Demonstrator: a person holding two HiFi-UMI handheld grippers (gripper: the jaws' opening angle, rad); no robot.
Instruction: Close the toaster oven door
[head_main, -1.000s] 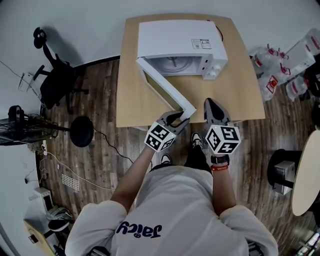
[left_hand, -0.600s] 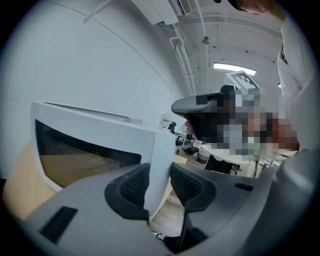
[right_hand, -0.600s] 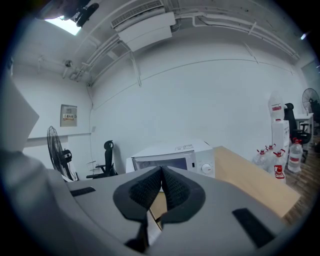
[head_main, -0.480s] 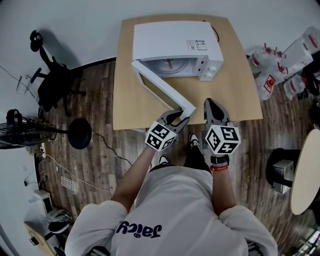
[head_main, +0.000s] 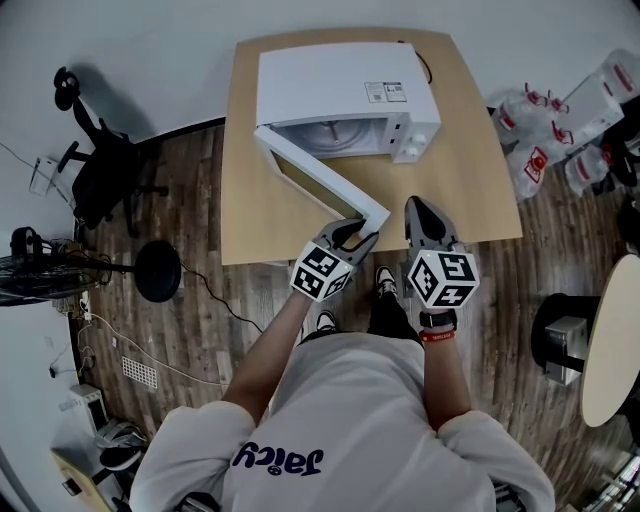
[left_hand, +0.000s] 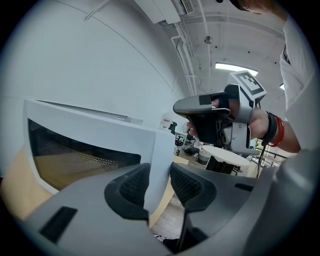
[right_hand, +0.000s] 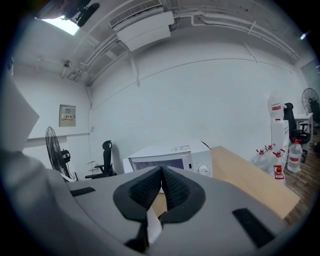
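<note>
The white toaster oven (head_main: 340, 85) sits at the far side of the wooden worktop (head_main: 470, 190), its long axis running left to right and its front facing us, with knobs at the right end. Its door (head_main: 318, 178), a white frame round a tinted window, is hinged at the oven's left front corner. It stands well open, running diagonally from that hinge toward us and to the right, so that its free edge ends near the worktop's near edge.

Our left gripper (head_main: 352, 232) has its fingers clamped on that free edge; in the left gripper view (left_hand: 160, 182) the white edge stands upright between the two ribbed pads. Our right gripper (head_main: 428, 222) hangs just beside it, clear of the door, with its fingers pressed together on nothing (right_hand: 161, 186).

Against a second ago, the oven and worktop sit a little further left in the head view. Both grippers keep their places, and the door's angle looks about the same, perhaps slightly narrower.
</note>
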